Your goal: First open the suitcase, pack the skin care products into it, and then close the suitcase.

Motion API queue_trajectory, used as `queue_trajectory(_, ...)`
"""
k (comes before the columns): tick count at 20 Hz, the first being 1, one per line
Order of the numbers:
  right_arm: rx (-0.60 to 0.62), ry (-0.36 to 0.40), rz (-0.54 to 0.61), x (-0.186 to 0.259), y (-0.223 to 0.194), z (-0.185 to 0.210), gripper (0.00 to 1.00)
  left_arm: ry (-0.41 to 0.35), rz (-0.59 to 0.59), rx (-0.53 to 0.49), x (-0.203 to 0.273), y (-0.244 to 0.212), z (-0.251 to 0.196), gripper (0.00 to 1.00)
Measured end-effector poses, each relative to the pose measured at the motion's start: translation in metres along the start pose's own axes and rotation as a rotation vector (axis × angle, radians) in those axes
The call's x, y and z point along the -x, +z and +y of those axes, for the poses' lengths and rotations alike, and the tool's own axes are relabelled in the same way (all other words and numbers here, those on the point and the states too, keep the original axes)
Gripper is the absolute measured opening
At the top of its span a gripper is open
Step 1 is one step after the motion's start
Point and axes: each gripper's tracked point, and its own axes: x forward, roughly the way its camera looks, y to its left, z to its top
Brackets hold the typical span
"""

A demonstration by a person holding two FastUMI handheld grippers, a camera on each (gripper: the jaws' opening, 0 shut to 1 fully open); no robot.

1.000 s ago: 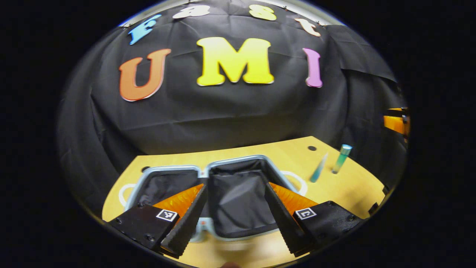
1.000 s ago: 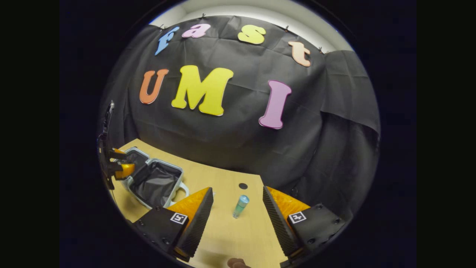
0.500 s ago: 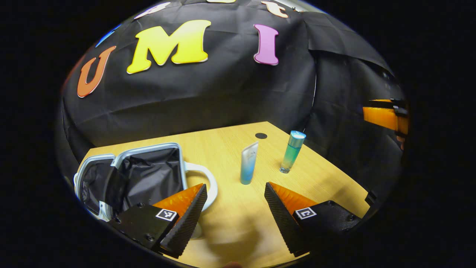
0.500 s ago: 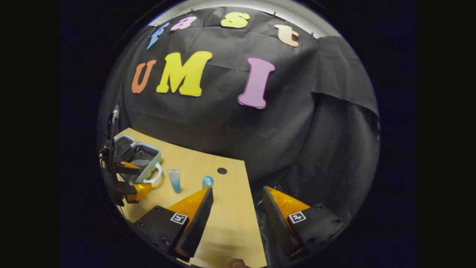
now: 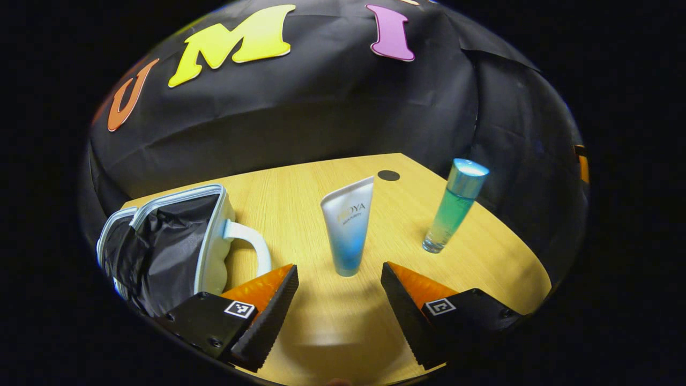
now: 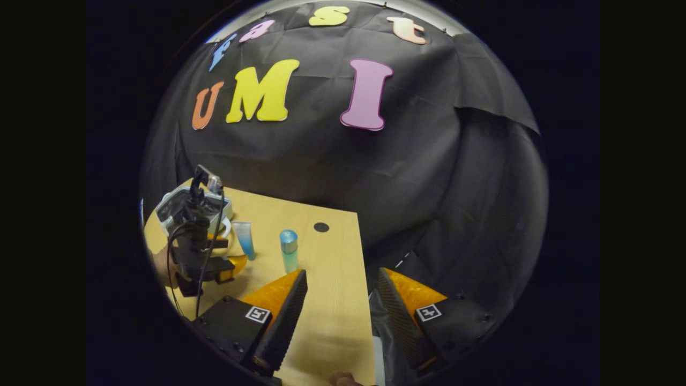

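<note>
Left gripper (image 5: 338,287) has swung off the suitcase (image 5: 177,241); jaws spread, empty, tube (image 5: 348,228) dead ahead. Should clamp mid-body, keeping it upright. Right gripper (image 6: 337,305) idle, open.

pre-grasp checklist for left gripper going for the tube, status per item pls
1. Suitcase open: ok, lid up, dark lining showing.
2. Left gripper open and empty: ok, nothing between the fingers.
3. Tube lined up with the gap: ok, it stands cap-down just ahead, roughly centred.
4. Bottle apart from the tube: ok, upright with bare table between them.
5. Right gripper out of the way: ok, open and empty near the table's edge.
6. Suitcase interior free for packing: cannot tell, seen at a slant.
</note>
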Motion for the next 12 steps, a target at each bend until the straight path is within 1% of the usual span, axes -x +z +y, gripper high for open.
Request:
queue_trajectory(2, -0.008, 0.003, 0.015, -0.003, -0.005, -0.003, 0.80, 0.004, -0.033, 0.006, -0.012, 0.011, 0.000, 0.98)
queue_trajectory(4, -0.007, -0.001, 0.029, -0.007, -0.011, -0.004, 0.80, -0.016, -0.068, 0.002, -0.018, 0.023, -0.005, 0.96)
queue_trajectory(6, -0.011, -0.004, 0.043, -0.010, -0.015, -0.004, 0.80, -0.026, -0.088, -0.016, -0.024, 0.031, -0.011, 0.90)
queue_trajectory(9, -0.017, -0.005, 0.059, -0.015, -0.019, 0.001, 0.80, -0.025, -0.078, -0.050, -0.035, 0.029, -0.015, 0.82)
queue_trajectory(10, -0.012, -0.007, 0.063, -0.016, -0.020, 0.001, 0.80, -0.029, -0.071, -0.046, -0.038, 0.025, -0.015, 0.80)
queue_trajectory(11, -0.006, -0.007, 0.064, -0.016, -0.021, 0.002, 0.80, -0.037, -0.065, -0.033, -0.042, 0.022, -0.015, 0.75)
queue_trajectory(12, 0.002, -0.007, 0.065, -0.017, -0.022, 0.004, 0.80, -0.039, -0.056, -0.025, -0.045, 0.018, -0.015, 0.73)
